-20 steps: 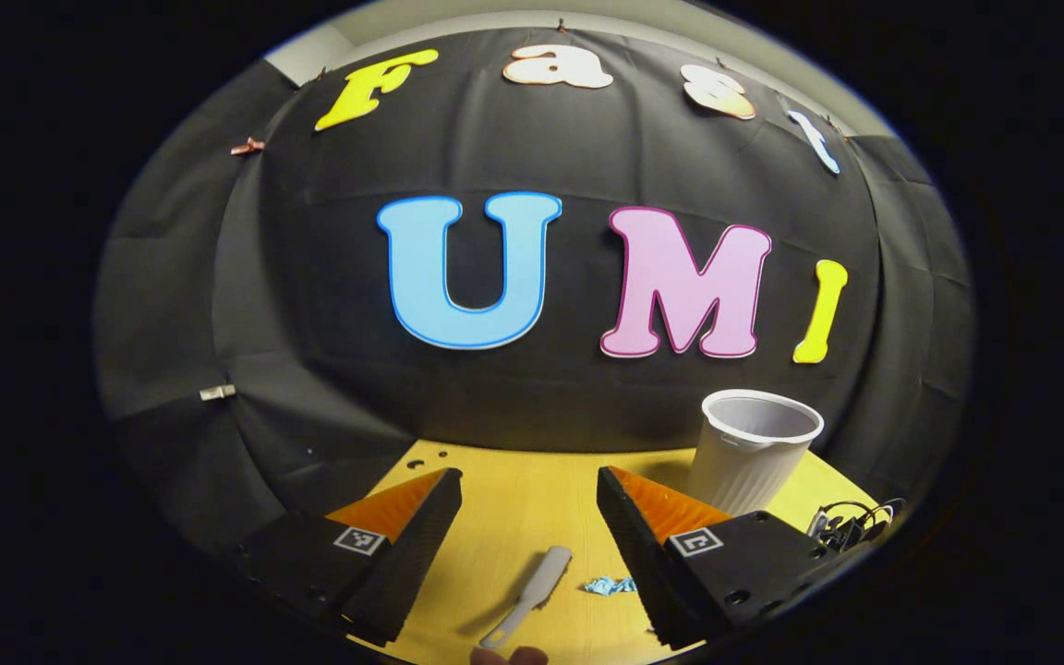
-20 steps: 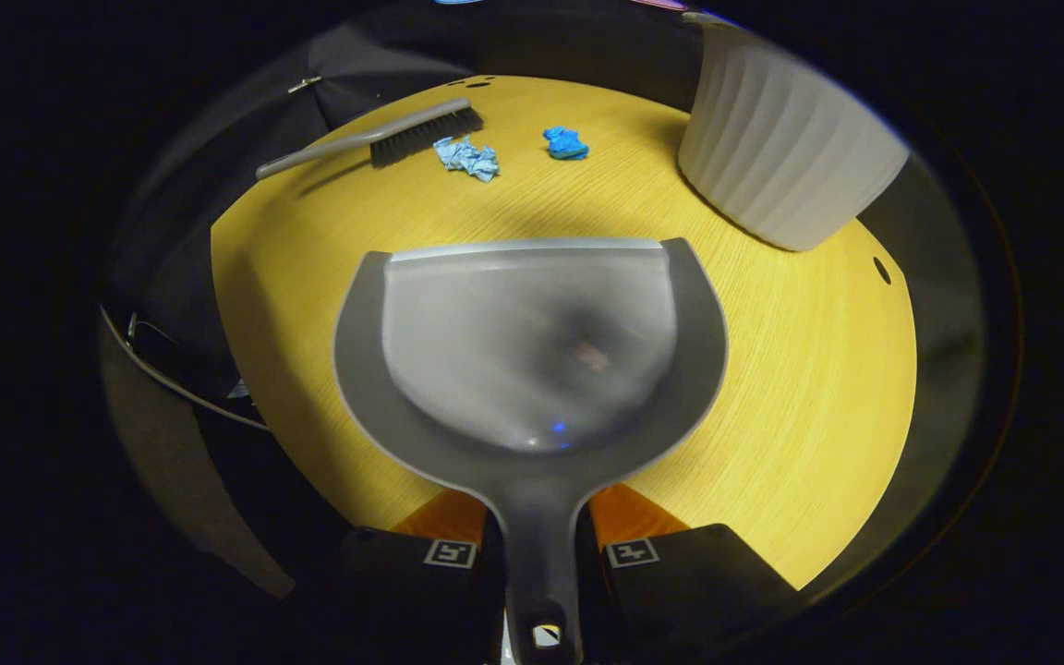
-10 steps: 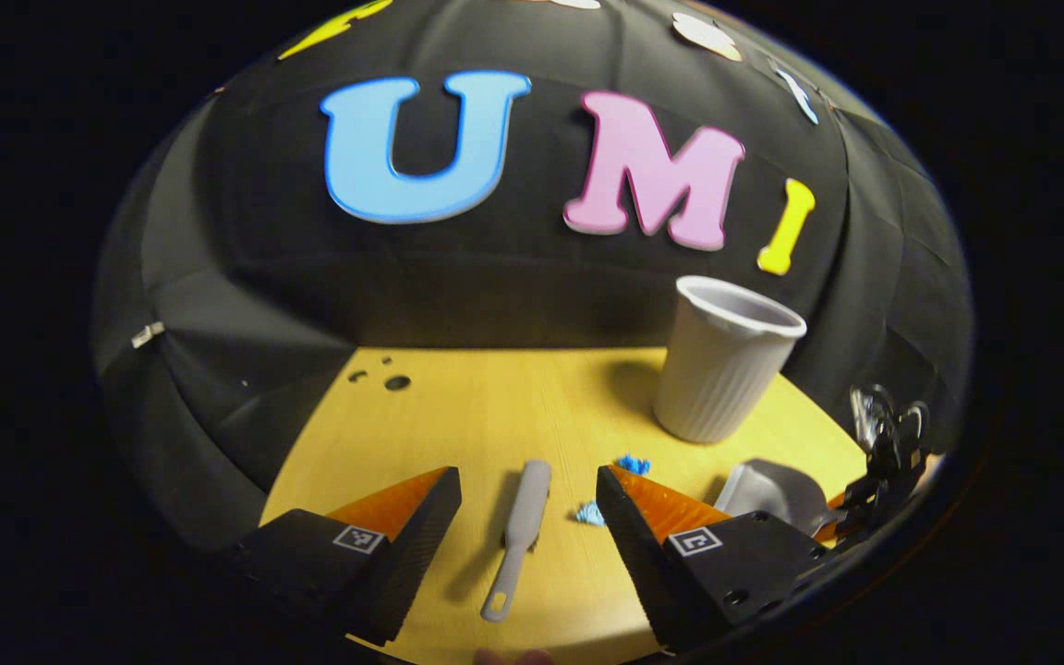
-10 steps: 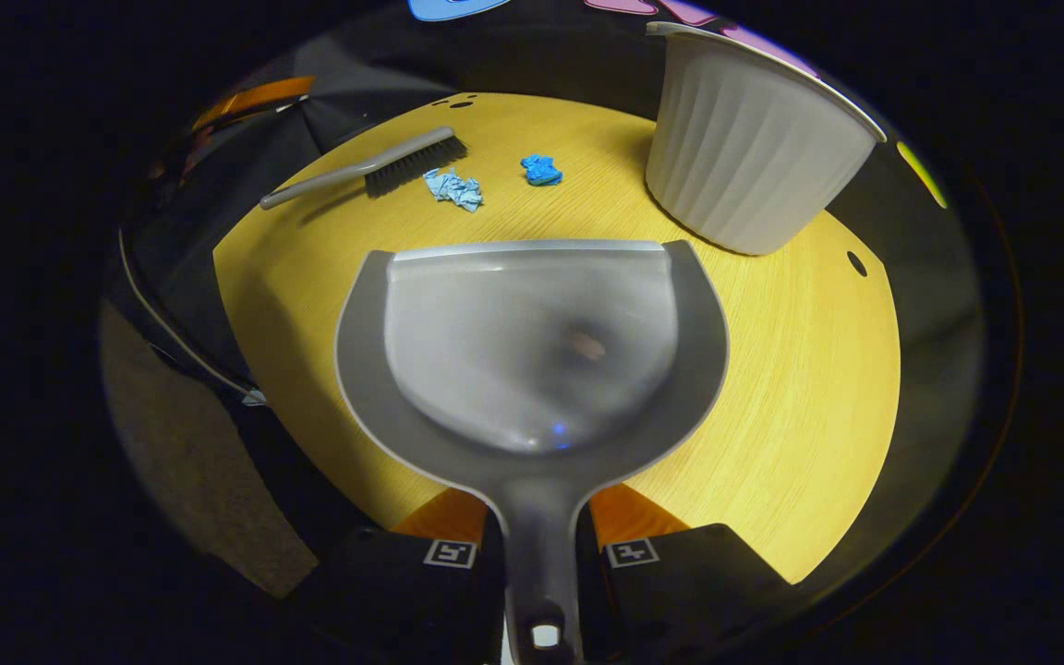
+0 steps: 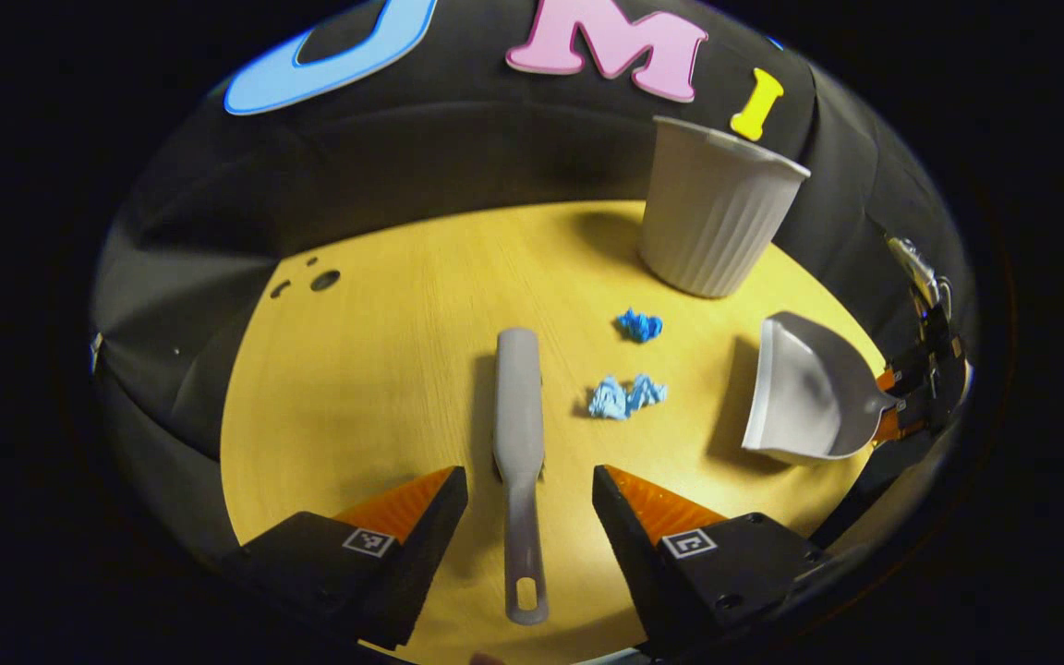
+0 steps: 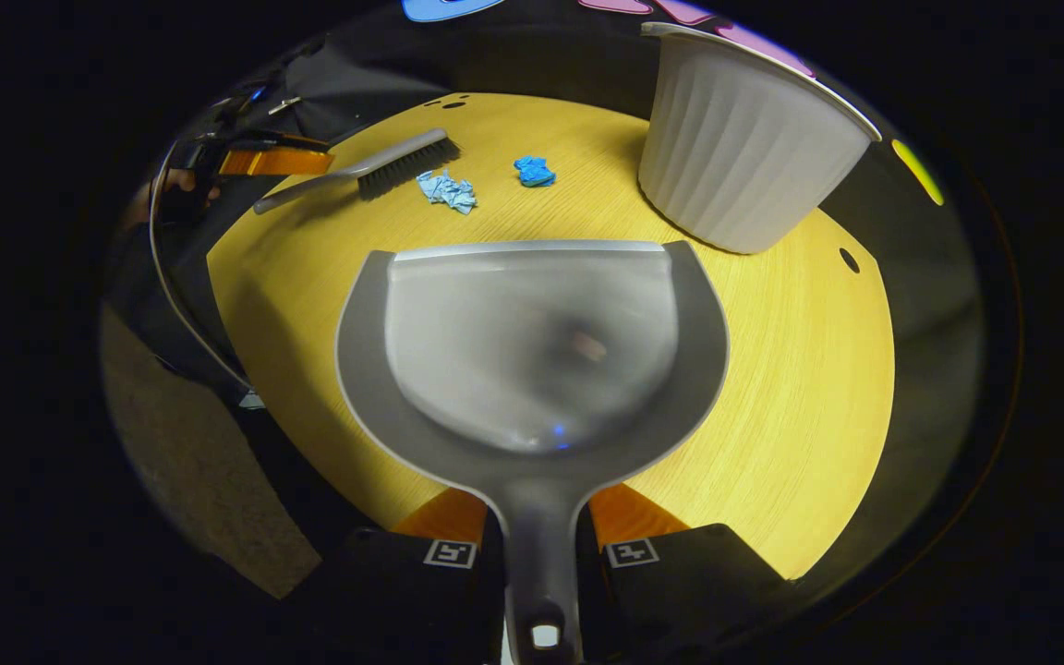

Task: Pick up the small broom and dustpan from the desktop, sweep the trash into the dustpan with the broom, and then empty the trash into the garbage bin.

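The small broom [image 5: 519, 434] lies flat on the yellow counter [image 5: 384, 369], handle between the spread fingers of the left gripper [image 5: 530, 503] — neither finger touches it. Just beside its bristles sit two blue paper scraps [image 5: 626, 395], the paler one nearer. Beyond the scraps, the right gripper [image 6: 538, 545] is clamped on the grey dustpan [image 6: 532, 351] handle. Behind the scraps stands the white ribbed bin [image 5: 715, 222].

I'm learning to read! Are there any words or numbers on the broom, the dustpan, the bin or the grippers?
No words or numbers on the broom, dustpan or garbage bin.
Left hand-held gripper and right hand-held gripper: small square tags with black-and-white patterns, not words or numbers.
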A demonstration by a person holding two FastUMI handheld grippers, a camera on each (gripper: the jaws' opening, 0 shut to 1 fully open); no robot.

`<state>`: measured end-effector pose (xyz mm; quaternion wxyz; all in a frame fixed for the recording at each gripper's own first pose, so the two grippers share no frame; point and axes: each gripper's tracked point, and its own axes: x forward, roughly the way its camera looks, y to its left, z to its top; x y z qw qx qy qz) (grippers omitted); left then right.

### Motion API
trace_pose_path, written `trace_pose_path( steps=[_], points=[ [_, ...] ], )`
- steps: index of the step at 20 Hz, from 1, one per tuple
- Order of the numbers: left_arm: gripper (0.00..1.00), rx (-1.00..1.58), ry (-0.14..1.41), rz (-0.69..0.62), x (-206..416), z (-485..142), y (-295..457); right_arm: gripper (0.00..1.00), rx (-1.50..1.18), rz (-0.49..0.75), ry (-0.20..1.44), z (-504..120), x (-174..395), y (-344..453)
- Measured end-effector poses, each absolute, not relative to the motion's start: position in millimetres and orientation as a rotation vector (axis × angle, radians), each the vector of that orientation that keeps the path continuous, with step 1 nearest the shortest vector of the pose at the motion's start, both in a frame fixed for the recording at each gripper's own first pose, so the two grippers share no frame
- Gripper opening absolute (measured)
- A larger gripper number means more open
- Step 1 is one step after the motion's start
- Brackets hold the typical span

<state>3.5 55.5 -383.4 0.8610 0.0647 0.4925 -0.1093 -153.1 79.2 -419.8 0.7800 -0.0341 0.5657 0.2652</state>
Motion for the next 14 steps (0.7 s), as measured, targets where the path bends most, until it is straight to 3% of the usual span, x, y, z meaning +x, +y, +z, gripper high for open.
trace_pose_path(
  steps=[9, 13, 14],
  points=[
    [0.8, 0.166, 1.22, -0.233, 0, -442, 63, 0.36, -0.093, 0.544, 1.227, -421, -156, 82],
    [0.7, 0.203, 1.239, -0.227, 4, -450, 65, 0.36, -0.083, 0.55, 1.227, -417, -157, 81],
    [0.63, 0.214, 1.244, -0.226, 4, -451, 65, 0.36, -0.088, 0.553, 1.231, -417, -157, 80]
  ],
)
